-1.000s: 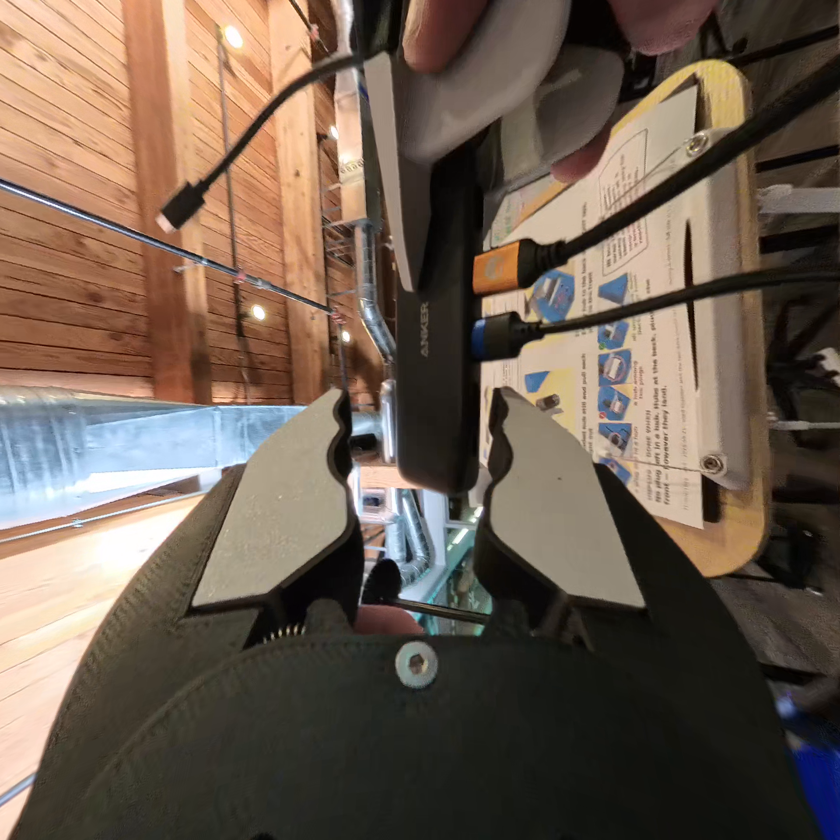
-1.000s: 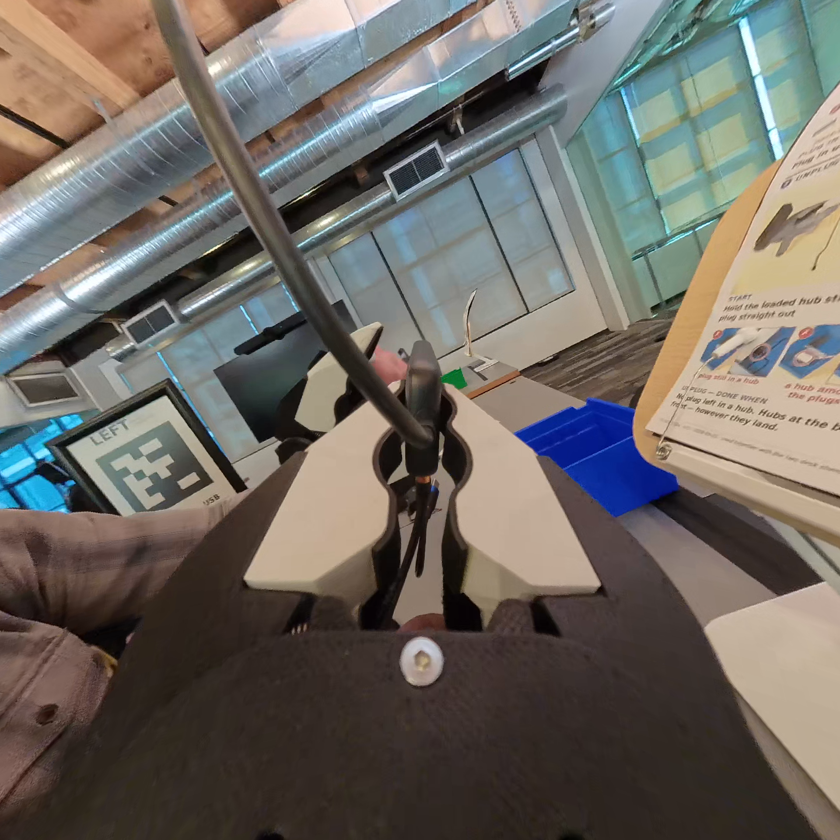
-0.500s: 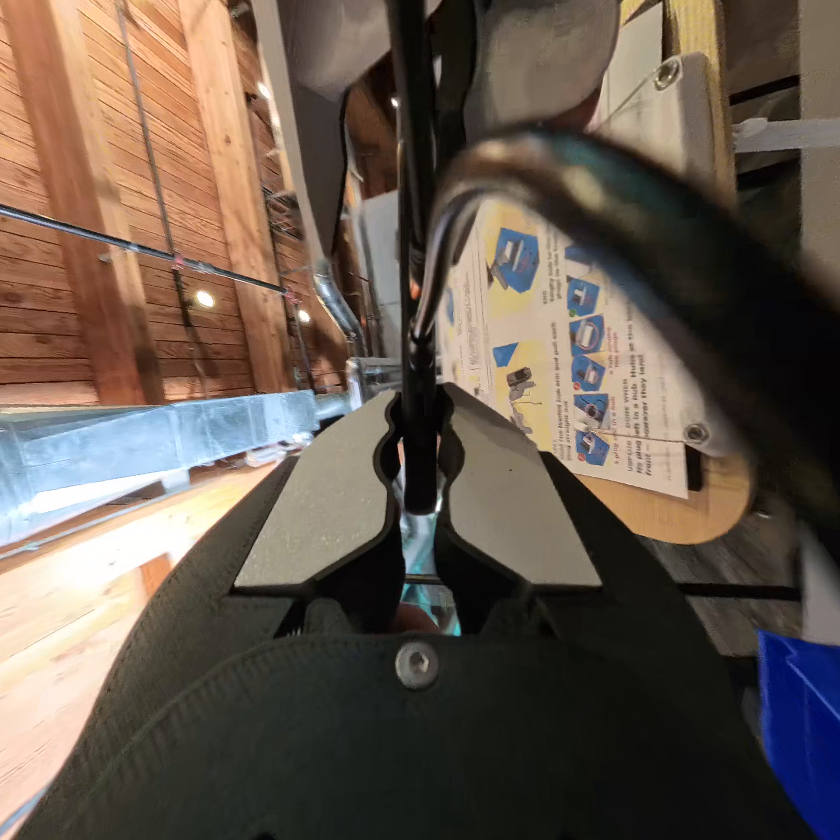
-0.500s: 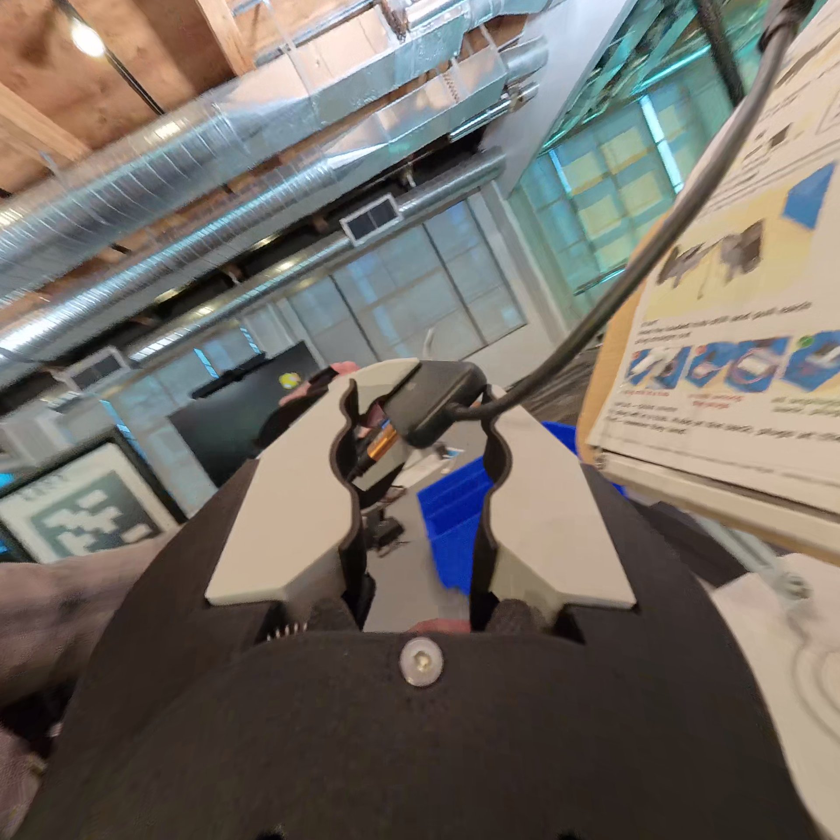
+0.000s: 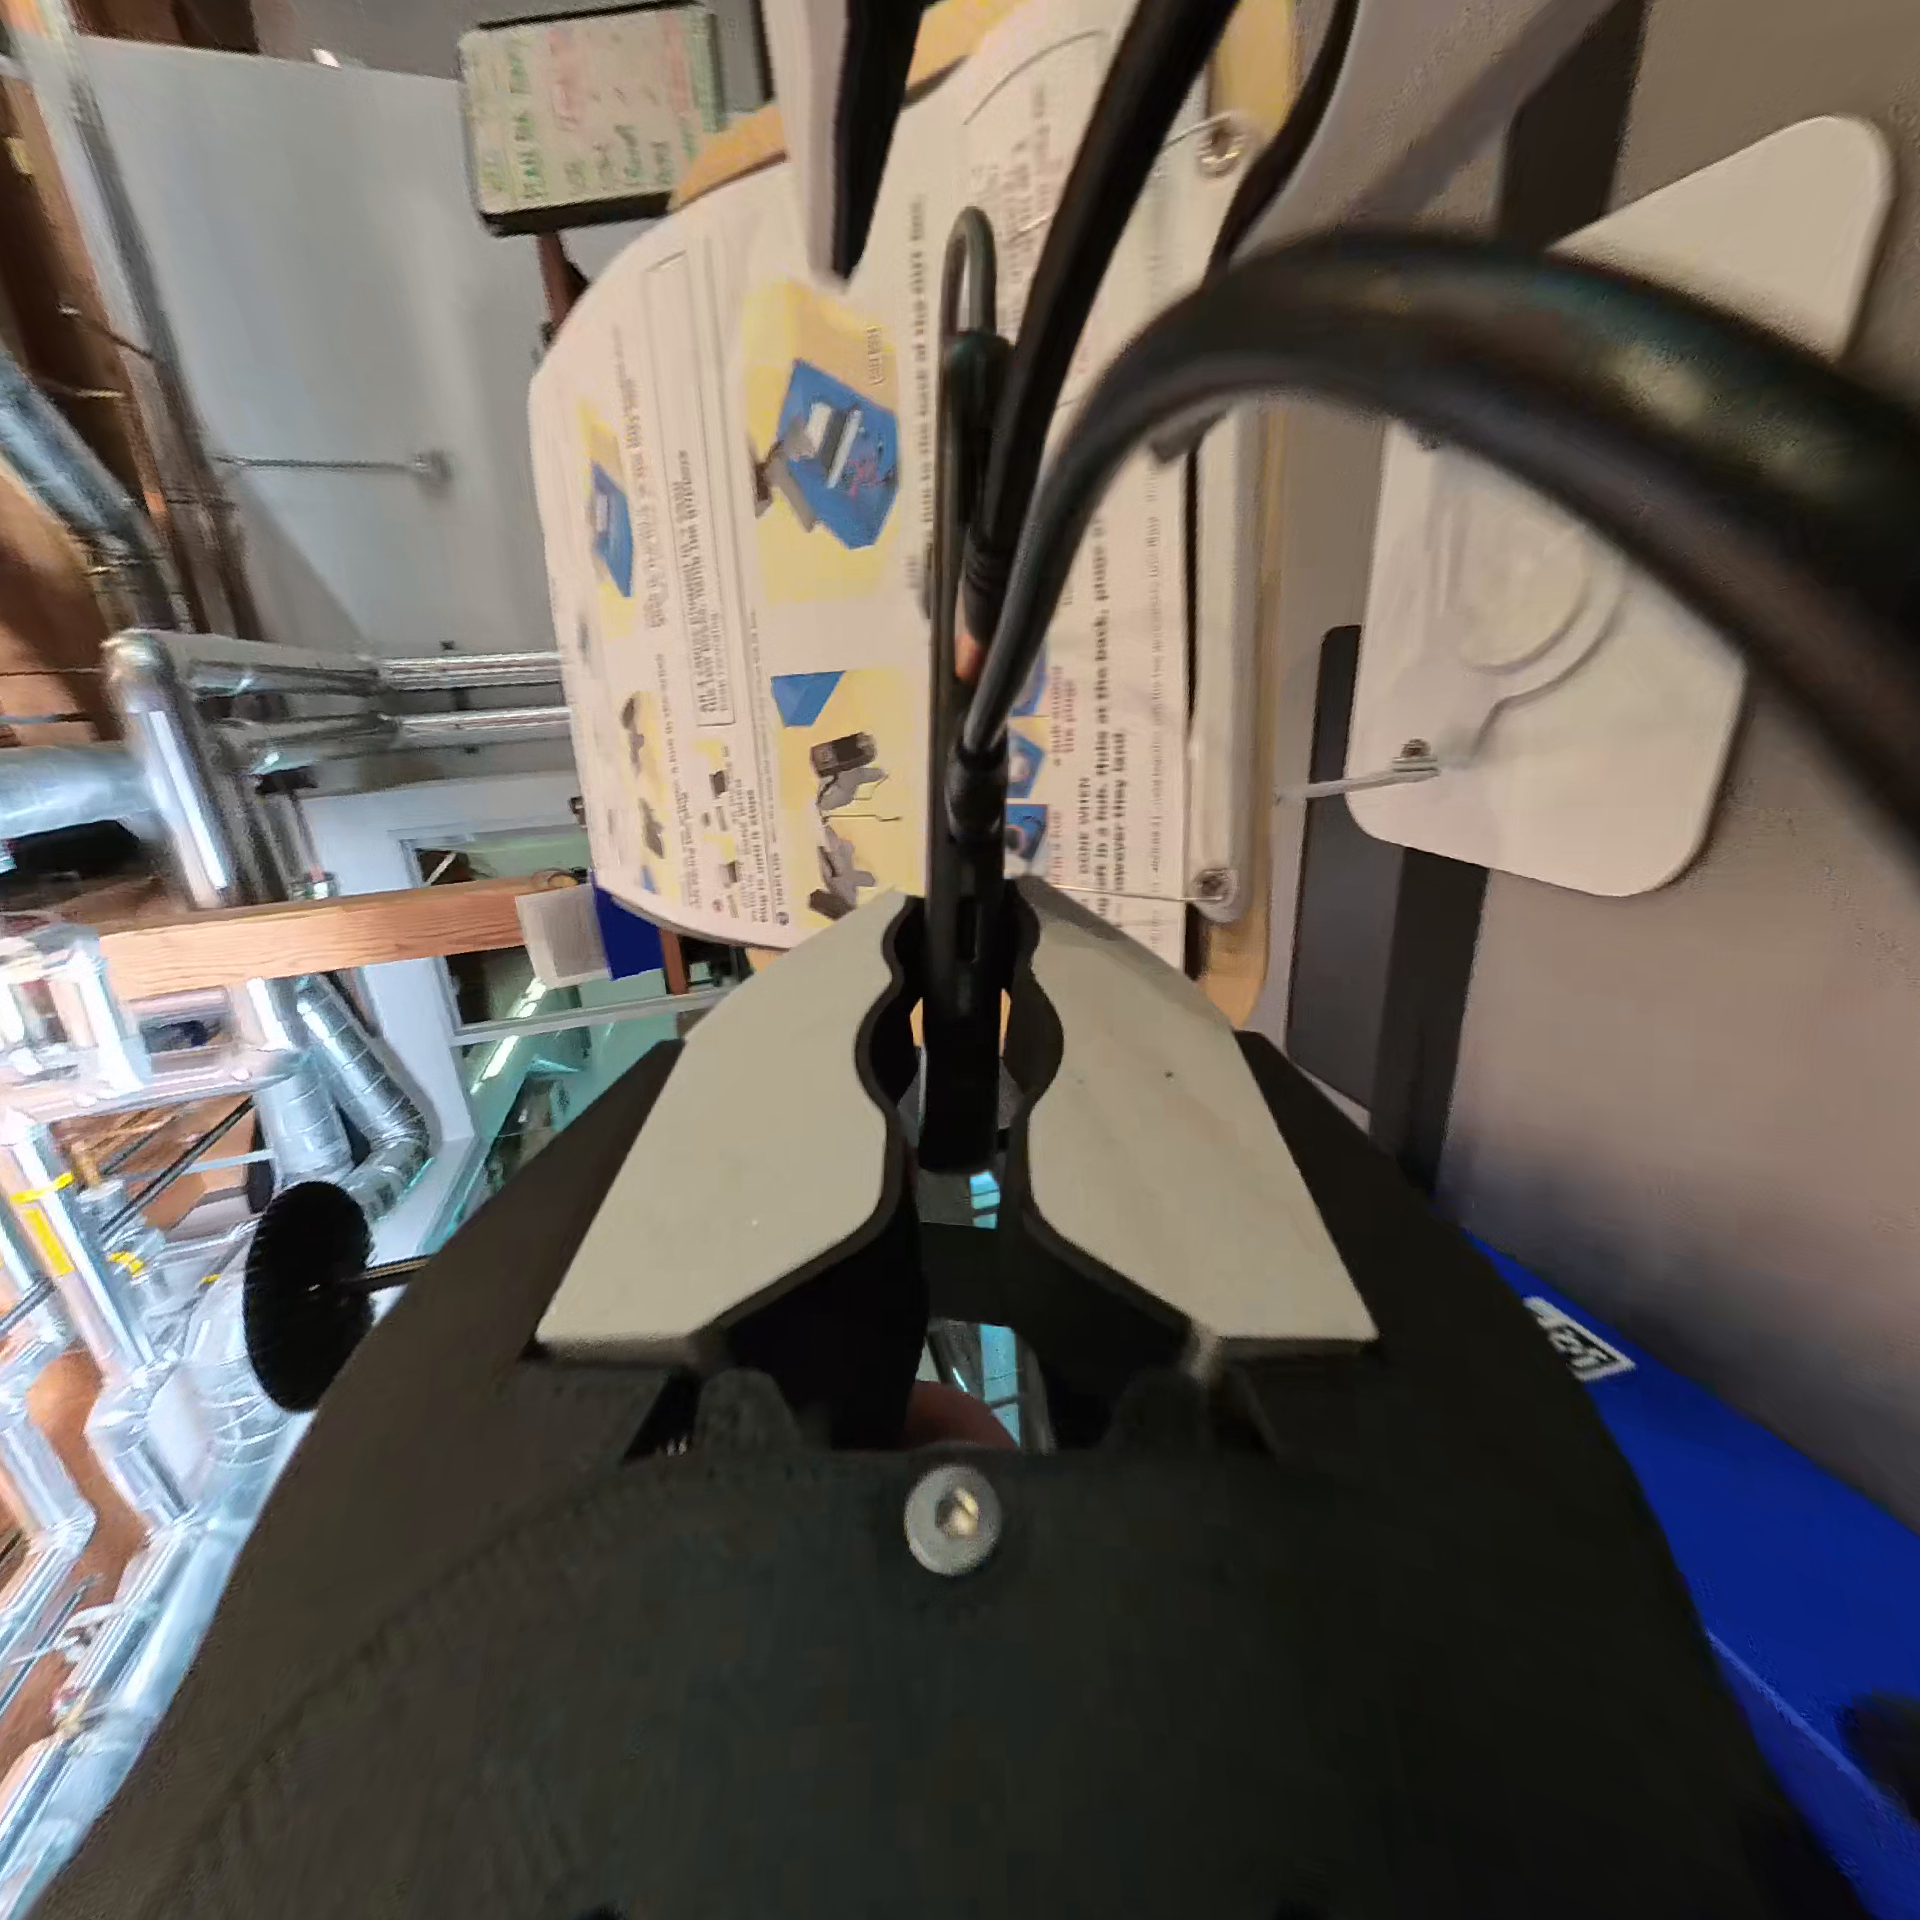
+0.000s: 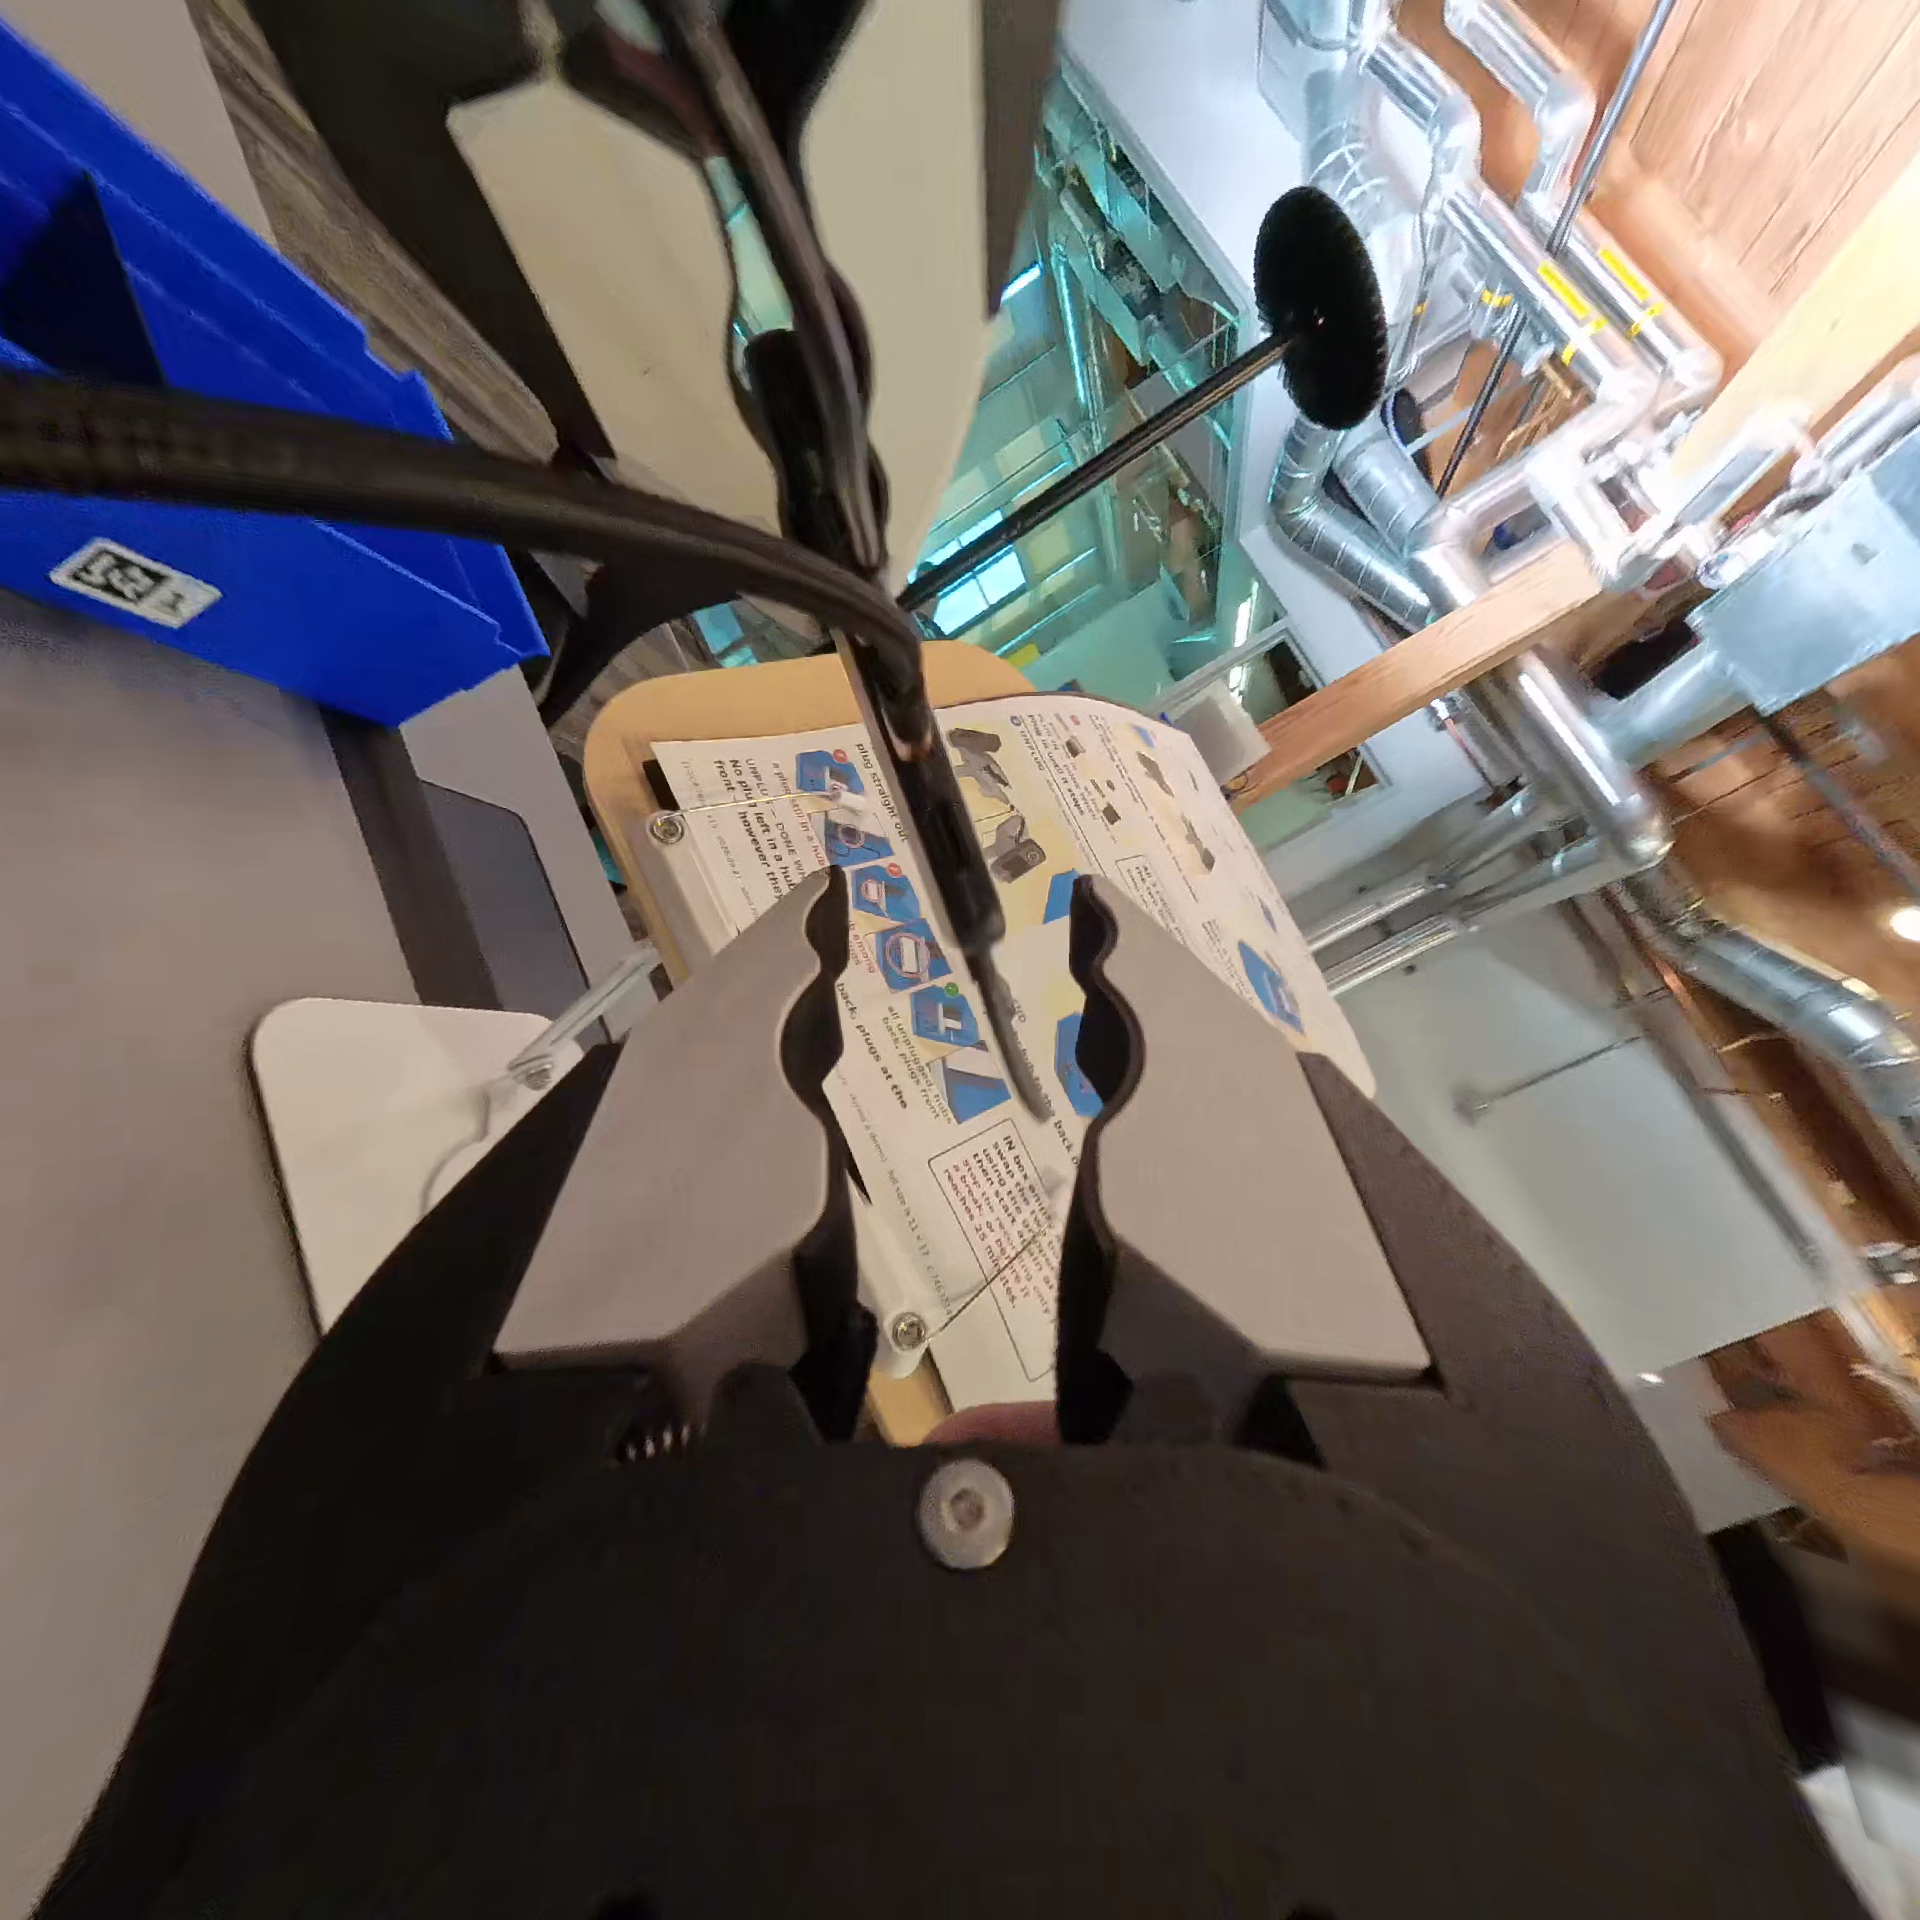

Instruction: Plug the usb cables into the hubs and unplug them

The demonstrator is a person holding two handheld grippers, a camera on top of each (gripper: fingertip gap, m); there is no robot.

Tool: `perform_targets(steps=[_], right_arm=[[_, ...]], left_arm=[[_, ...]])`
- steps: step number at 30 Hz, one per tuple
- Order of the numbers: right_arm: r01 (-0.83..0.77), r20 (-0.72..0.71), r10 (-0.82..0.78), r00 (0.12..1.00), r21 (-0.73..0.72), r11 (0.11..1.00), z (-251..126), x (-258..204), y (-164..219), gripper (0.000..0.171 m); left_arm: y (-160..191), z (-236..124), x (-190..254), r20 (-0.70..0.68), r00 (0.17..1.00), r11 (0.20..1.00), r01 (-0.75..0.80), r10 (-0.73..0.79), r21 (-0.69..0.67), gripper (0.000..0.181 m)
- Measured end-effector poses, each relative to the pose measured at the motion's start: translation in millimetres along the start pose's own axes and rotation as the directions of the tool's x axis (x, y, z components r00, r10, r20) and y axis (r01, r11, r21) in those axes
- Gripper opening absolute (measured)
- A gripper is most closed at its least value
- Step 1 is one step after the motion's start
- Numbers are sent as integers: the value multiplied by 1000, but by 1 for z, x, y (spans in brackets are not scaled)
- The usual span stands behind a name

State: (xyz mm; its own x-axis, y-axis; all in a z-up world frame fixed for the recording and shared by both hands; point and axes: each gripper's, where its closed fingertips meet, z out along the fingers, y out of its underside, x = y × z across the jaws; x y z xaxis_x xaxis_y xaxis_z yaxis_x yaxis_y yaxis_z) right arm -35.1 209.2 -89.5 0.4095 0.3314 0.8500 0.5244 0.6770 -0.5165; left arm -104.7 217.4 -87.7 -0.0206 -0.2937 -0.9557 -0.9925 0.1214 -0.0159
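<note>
My left gripper (image 5: pixel 961 925) is shut on the end of a thin black USB hub (image 5: pixel 961 1039), seen edge-on and standing up between the grey fingers. Black cables (image 5: pixel 997 582) plugged into the hub run up and away; one thick blurred cable (image 5: pixel 1558 343) arcs across the upper right. In the right wrist view the same hub (image 6: pixel 951 852) hangs edge-on between the fingers of my right gripper (image 6: pixel 951 904), which is open and not touching it. The cables (image 6: pixel 810 416) lead up to the left gripper's pale fingers (image 6: pixel 665 260) at the top.
A wooden board with a printed instruction sheet (image 5: pixel 790 644) stands behind the hub and also shows in the right wrist view (image 6: pixel 1143 831). A blue bin (image 6: pixel 239 436) sits on the grey table beside it (image 5: pixel 1766 1507). A white plate (image 5: pixel 1538 675) lies close by. Tip to tip, the grippers are about 7 cm apart.
My left gripper has closed on the hub's end. My right gripper, which held the hub, has opened and let go. Both views have swung round towards the instruction board.
</note>
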Motion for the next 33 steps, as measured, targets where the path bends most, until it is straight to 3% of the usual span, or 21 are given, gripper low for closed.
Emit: perform_targets(steps=[7,13,17,19,23,33], right_arm=[[120,-6,-120,993,-18,993,11,-17,1,17],[-56,58,51,997,87,995,3,-16,-6,10],[-224,130,204,970,172,959,-8,-6,-16,8],[-306,194,265,945,227,925,-16,-3,-24,8],[-375,327,273,905,309,874,-31,-10,-41,8],[-397,465,197,863,383,834,-47,-29,-70,8]], left_arm=[[-22,-14,16,-127,992,1000,-24,25,14,12],[-35,-27,5,-116,993,997,-10,19,81,18],[-44,-49,-11,-107,994,985,37,-18,171,56],[-46,-61,-19,-75,997,977,7,9,212,65],[-53,-76,-19,-139,990,958,56,-17,282,81],[-79,-95,7,-315,949,923,116,6,368,26]])
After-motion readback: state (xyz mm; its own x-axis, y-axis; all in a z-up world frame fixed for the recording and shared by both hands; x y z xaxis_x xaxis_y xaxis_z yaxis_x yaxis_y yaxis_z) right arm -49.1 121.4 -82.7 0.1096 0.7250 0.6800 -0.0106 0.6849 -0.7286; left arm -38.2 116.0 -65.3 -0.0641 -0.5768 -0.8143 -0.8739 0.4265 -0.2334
